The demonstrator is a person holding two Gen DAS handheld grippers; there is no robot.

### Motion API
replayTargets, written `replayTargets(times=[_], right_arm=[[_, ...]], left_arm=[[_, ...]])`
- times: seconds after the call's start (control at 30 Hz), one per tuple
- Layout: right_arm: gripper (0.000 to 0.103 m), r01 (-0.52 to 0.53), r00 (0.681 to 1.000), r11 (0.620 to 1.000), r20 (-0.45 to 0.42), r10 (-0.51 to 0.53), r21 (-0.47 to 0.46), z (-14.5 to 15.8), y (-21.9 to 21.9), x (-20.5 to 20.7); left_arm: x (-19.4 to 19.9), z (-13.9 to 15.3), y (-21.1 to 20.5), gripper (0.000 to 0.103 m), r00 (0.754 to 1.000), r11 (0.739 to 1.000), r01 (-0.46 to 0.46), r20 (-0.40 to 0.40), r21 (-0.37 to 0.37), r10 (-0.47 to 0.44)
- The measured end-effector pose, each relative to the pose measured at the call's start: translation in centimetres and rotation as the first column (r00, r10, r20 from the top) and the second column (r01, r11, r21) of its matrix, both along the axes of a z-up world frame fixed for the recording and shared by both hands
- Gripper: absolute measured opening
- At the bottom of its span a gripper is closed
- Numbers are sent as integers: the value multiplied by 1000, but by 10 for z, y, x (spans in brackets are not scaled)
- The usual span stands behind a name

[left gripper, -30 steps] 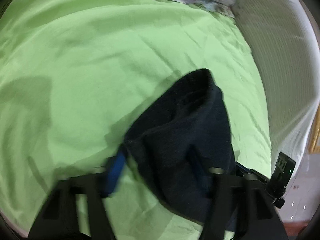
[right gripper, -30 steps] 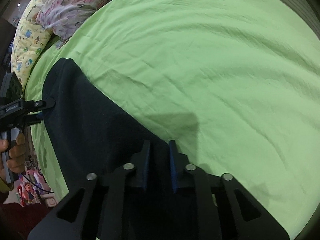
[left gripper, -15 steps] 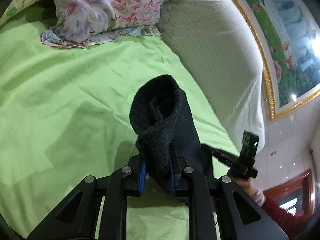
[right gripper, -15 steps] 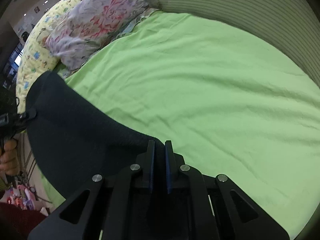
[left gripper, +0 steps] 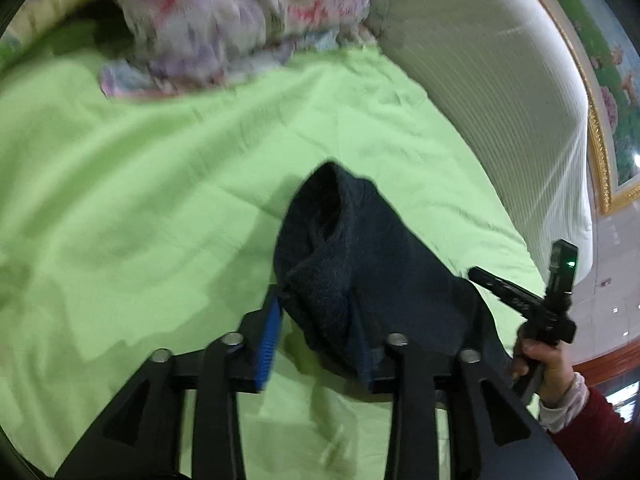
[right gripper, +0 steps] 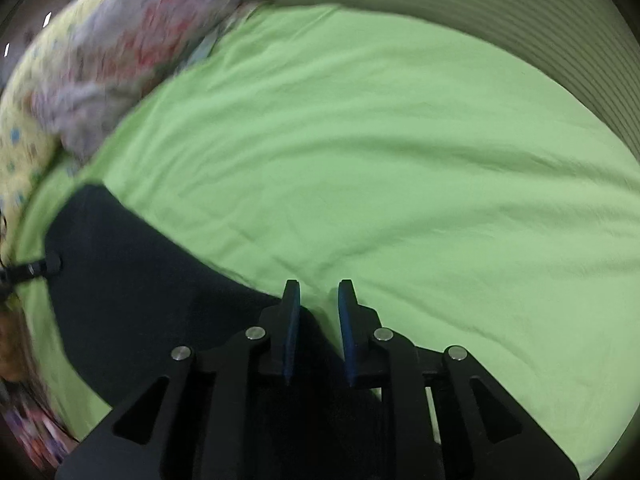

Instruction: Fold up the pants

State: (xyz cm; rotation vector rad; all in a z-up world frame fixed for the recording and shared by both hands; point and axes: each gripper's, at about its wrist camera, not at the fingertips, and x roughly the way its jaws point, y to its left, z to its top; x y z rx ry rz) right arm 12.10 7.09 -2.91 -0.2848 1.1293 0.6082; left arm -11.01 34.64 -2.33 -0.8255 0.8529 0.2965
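The dark navy pants lie bunched on the green bed sheet. One folded end stands up between the fingers of my left gripper. Its jaws are opening: the left blue pad stands clear of the cloth, which drapes over the right finger. In the right wrist view the pants stretch from the left edge to my right gripper. Its jaws are opening too, with dark cloth low between the parted pads. A hand holds the right gripper at the pants' far end.
A floral pillow lies at the head of the bed, with a yellow patterned one beside it. A white ribbed headboard runs along the right, under a gold-framed picture. Wide green sheet spreads beyond the right gripper.
Half a second ago both grippers were pinched on the pants; now both pairs of pads have parted. Both views are blurred from movement, and the bunched end has slumped to the right.
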Motion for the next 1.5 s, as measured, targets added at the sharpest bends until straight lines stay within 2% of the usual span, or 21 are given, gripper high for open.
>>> replayTargets(times=[0.2, 0.3, 0.43, 0.53, 0.67, 0.73, 0.8, 0.93, 1.1, 1.17, 1.2, 1.3, 1.33, 1.4, 1.5], right_arm=[[23, 123, 992, 987, 19, -126, 101, 39, -56, -25], [24, 199, 979, 970, 11, -202, 137, 48, -87, -43], [24, 289, 956, 945, 10, -294, 151, 55, -122, -68], [24, 357, 931, 919, 15, -365, 169, 61, -151, -85], [24, 453, 885, 870, 22, -466, 194, 69, -196, -113], [24, 488, 865, 849, 19, -502, 202, 71, -215, -124], [24, 538, 833, 816, 13, -553, 211, 70, -239, -139], [24, 613, 778, 759, 1, -628, 221, 67, -277, -161], [24, 690, 705, 682, -10, -710, 243, 64, -313, -181], [24, 709, 684, 659, -19, -729, 251, 63, -325, -187], [25, 718, 675, 649, -24, -738, 252, 61, -330, -189], [30, 738, 651, 623, -33, -758, 260, 58, -344, -192], [31, 744, 644, 614, -35, -765, 264, 58, -347, -193], [32, 758, 625, 593, -42, -779, 271, 56, -357, -198], [32, 774, 606, 569, -63, -793, 278, 50, -365, -199]], left_arm=[[-1, 38, 1, 46, 997, 999, 33, 66, 29, -35], [19, 49, -16, 48, 989, 993, 115, 87, 20, -116], [59, 57, -60, 53, 958, 961, 275, 76, 37, -277], [90, 58, -101, 53, 909, 911, 410, 67, 40, -412], [130, 53, -157, 53, 808, 807, 588, 13, 48, -589], [150, 53, -190, 53, 734, 732, 678, -9, 62, -679], [164, 52, -213, 53, 680, 678, 732, -24, 66, -733], [196, 46, -264, 54, 547, 544, 837, -72, 67, -834], [232, 33, -319, 54, 404, 400, 915, -136, 57, -905], [243, 26, -335, 54, 358, 354, 934, -162, 55, -920], [249, 20, -346, 54, 320, 316, 947, -183, 52, -929], [259, 9, -370, 54, 249, 244, 969, -231, 47, -941], [266, 4, -380, 54, 218, 214, 976, -251, 42, -943], [275, -4, -395, 54, 186, 183, 982, -272, 38, -944], [288, -16, -413, 54, 119, 119, 993, -309, 17, -944]])
